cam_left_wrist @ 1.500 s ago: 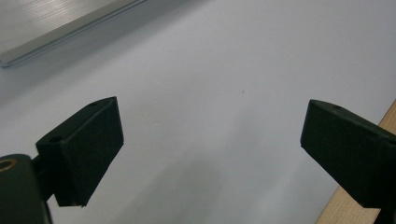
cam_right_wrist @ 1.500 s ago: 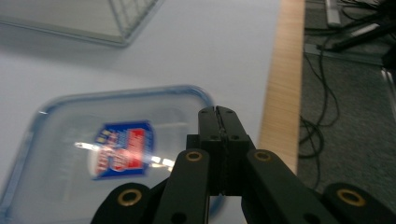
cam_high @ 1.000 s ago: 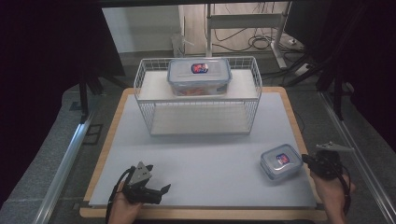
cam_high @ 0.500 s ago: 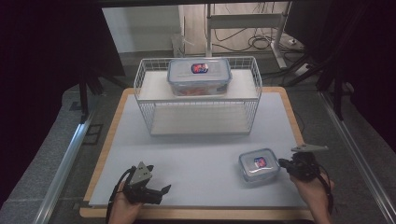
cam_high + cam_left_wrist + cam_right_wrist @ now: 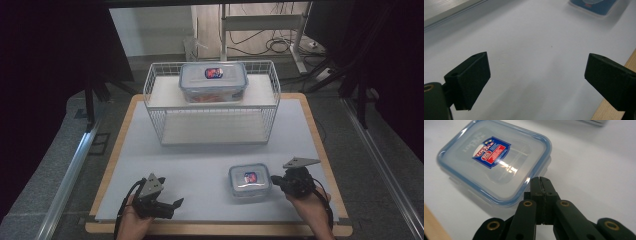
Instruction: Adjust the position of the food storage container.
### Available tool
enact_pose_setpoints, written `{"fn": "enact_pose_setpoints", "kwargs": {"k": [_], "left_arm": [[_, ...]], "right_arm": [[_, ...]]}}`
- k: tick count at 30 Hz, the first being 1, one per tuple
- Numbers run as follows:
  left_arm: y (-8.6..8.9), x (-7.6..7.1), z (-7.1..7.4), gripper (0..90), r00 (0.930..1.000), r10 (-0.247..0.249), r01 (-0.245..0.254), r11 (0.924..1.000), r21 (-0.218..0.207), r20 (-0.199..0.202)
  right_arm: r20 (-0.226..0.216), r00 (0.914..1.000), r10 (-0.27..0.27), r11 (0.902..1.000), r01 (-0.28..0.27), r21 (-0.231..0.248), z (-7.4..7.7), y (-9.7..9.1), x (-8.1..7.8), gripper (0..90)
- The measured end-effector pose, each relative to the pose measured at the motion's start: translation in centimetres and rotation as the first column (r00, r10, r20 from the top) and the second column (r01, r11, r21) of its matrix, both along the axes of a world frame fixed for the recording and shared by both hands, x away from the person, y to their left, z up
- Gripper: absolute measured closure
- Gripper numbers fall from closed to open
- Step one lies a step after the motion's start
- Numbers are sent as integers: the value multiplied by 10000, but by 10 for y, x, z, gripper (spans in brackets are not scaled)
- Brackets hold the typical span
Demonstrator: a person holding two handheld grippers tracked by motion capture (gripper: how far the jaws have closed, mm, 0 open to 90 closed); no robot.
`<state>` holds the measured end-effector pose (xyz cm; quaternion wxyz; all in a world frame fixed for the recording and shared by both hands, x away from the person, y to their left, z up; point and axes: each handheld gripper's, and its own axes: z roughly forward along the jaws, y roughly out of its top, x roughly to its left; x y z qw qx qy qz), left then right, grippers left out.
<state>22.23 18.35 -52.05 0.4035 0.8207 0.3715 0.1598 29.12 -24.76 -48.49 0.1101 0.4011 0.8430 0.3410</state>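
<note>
Right gripper [image 5: 541,181] jaws pressed together, tips against small container [image 5: 249,180] edge (pushing, not gripping, I judge). Left gripper [image 5: 537,75] wide, nothing inside, resting on mat [image 5: 200,165].

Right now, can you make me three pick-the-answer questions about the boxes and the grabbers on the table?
1. Where is the big clear plastic box with a blue-rimmed lid?
A. on the white wire rack
B. on the floor
C. in a hand

2. How many clear plastic boxes are there?
A. one
B. two
C. four

3. How do the right gripper jaws stand?
A. wide apart
B. pressed together
C. around a box

Answers:
1 A, it sits on the rack's top shelf.
2 B, the big one plus the small clear box on the white mat.
3 B, the jaws meet with nothing between them, tips against the small box's edge.
</note>
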Motion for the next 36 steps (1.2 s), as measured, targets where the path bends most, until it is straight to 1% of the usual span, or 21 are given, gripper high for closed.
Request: {"fn": "enact_pose_setpoints", "kwargs": {"k": [3,6,10,13,15,17,21,22,24,27,31,33,36], "left_arm": [[0,0,0,64,10000,13,-13,10000,-5,-12],[0,1,0,64,10000,45,-45,10000,-47,-16],[0,1,0,65,10000,42,-42,10000,-53,-34],[0,1,0,64,10000,40,-40,10000,-58,-37],[0,1,0,64,10000,32,-32,10000,-63,-38],[-1,1,-1,65,10000,24,-24,10000,-64,-53],[-1,0,0,64,10000,20,-20,10000,-81,-82],[-1,0,0,64,9999,21,-22,10000,-96,-99],[0,0,1,64,9999,25,-27,9999,-135,-135],[1,0,1,65,9998,-19,17,9999,-106,-202],[0,0,1,66,9998,-45,46,10000,21,-200],[-1,0,1,67,9998,-86,89,9998,180,-189],[-1,0,1,69,9997,-115,122,9995,291,-212]], "right_arm": [[-118,9995,310,9994,-308,154,-1,13,-1,900],[8,9981,619,9980,-619,115,-1,26,-3,900],[88,9955,948,9950,-951,319,-2,41,-4,900],[111,9917,1283,9906,-1287,466,-3,53,-5,900],[162,9894,1441,9887,-1446,382,-3,61,-7,900],[227,9871,1583,9863,-1592,426,-4,67,-7,900],[434,9833,1766,9838,-1778,244,-4,74,-8,900],[488,9818,1835,9826,-1846,188,-4,74,-8,900],[538,9819,1817,9830,-1828,147,-4,71,-8,893],[697,9833,1680,9854,-1695,161,-3,63,-7,825],[1045,9818,1586,9867,-1614,188,-2,53,-6,702],[1135,9805,1604,9865,-1629,135,-3,49,-6,629],[1209,9795,1612,9865,-1636,96,-4,44,-7,510]]}}
